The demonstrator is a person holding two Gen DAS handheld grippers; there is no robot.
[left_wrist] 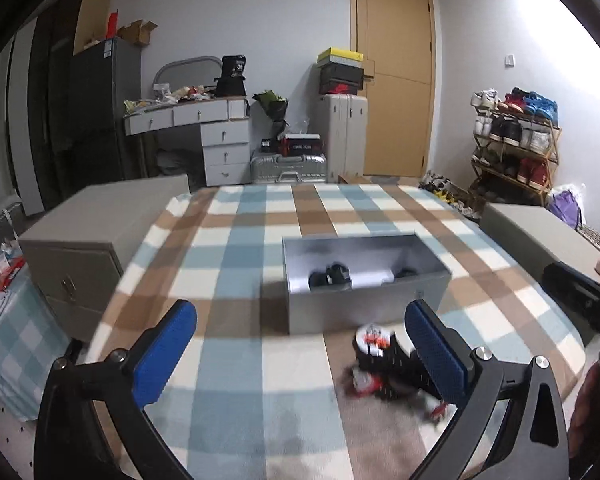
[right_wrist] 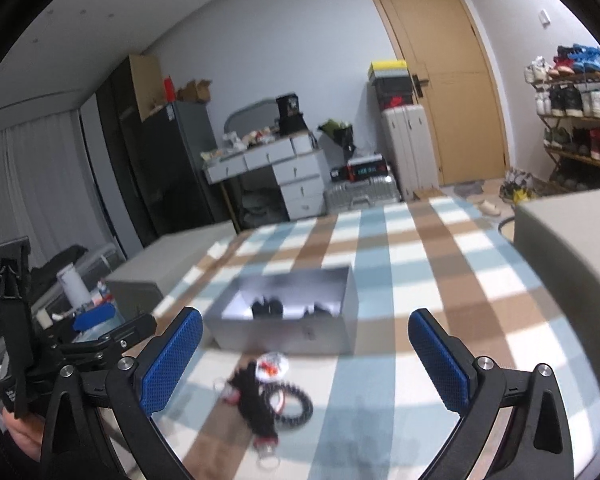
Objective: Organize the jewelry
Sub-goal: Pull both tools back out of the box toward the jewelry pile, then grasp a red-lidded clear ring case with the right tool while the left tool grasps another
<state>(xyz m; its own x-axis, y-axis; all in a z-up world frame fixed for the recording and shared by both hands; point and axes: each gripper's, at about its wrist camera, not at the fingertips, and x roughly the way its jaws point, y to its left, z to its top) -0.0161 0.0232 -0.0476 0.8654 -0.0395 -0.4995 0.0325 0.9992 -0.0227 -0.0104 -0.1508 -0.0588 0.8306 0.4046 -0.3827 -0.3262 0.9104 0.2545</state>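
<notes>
A grey open box stands on the checked tablecloth with dark pieces inside it; it also shows in the right wrist view. A blurred pile of jewelry, black, red and white, lies in front of the box; in the right wrist view it includes a black beaded bracelet. My left gripper is open and empty above the cloth, the pile by its right finger. My right gripper is open and empty, the pile just left of its middle.
Grey cabinets stand at the table's left and right. The other gripper's body shows at the right edge of the left wrist view and at the left edge of the right wrist view. Desk, suitcases, door and shoe rack stand behind.
</notes>
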